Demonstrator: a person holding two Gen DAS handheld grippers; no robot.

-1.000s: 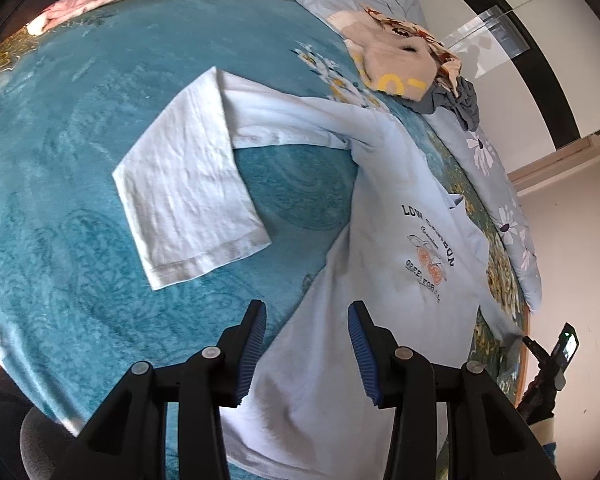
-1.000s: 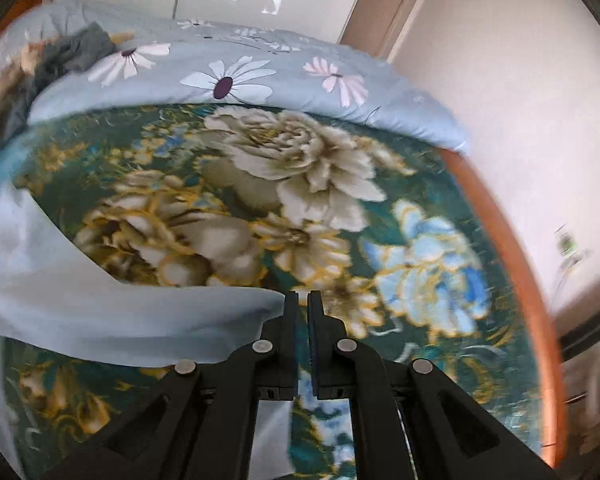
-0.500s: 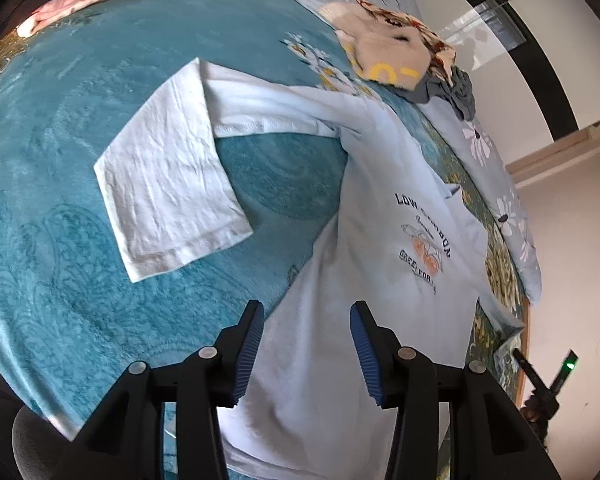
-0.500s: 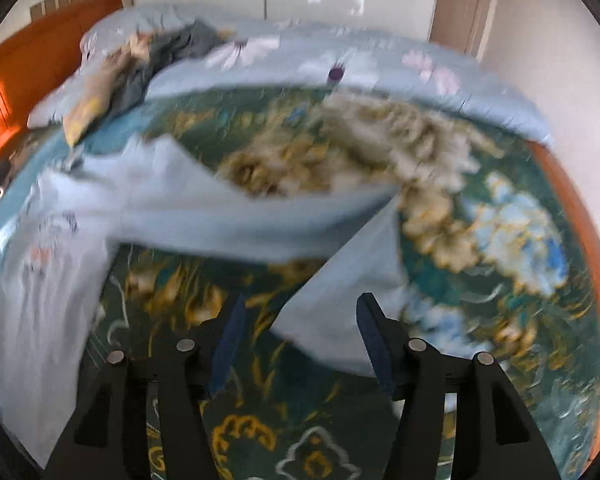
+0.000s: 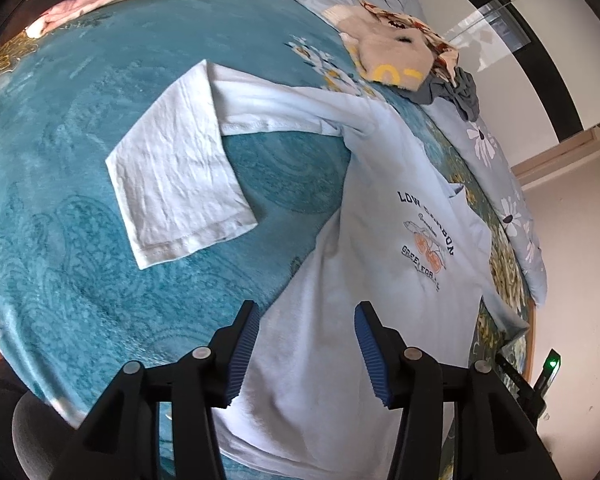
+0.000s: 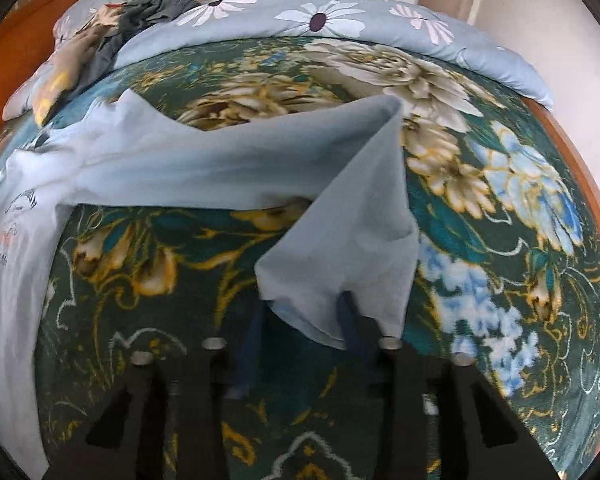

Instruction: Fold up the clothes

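Light blue long-sleeve shirt [image 5: 380,240] lies print-up on the bed blanket [image 5: 60,160], both sleeves bent at the elbow. Left gripper [image 5: 304,352] hovers spread and empty over the hem; right gripper [image 6: 300,344] is spread too, cuff [image 6: 340,272] draped over one finger [image 6: 352,320]. Risk: the cuff snags and drags the sleeve crooked. No containers in view.

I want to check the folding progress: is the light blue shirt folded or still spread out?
Mostly spread: the shirt lies flat, print up. Only both sleeve ends are turned back.
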